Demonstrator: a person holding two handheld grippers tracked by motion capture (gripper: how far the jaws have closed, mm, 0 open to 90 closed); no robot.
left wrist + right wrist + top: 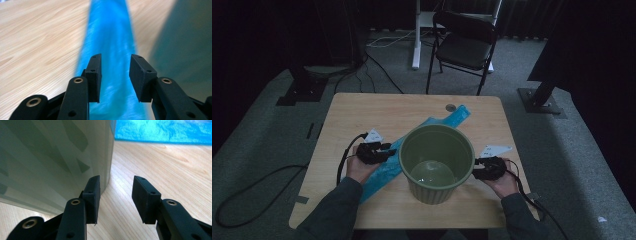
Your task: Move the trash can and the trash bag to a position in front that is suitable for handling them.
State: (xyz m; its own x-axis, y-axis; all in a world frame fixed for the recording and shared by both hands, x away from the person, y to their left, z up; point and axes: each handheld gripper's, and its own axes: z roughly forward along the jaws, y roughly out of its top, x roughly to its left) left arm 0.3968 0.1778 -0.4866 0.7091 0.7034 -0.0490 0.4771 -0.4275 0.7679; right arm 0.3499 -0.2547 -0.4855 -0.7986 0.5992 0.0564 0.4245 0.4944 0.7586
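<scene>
Ribbed, round olive-green plastic pot (pixel 436 162) standing mid-table, over a long crinkly blue plastic bag (pixel 447 119) laid diagonally. Left gripper (pixel 115 75) poised above the bag, jaws apart, nothing pinched. Right gripper (pixel 115 195) just beside the pot wall, jaws apart over bare wood. Pale wood-grain table (pixel 362 112). Bag's middle hidden under the pot; grain plain in both gripper views.
</scene>
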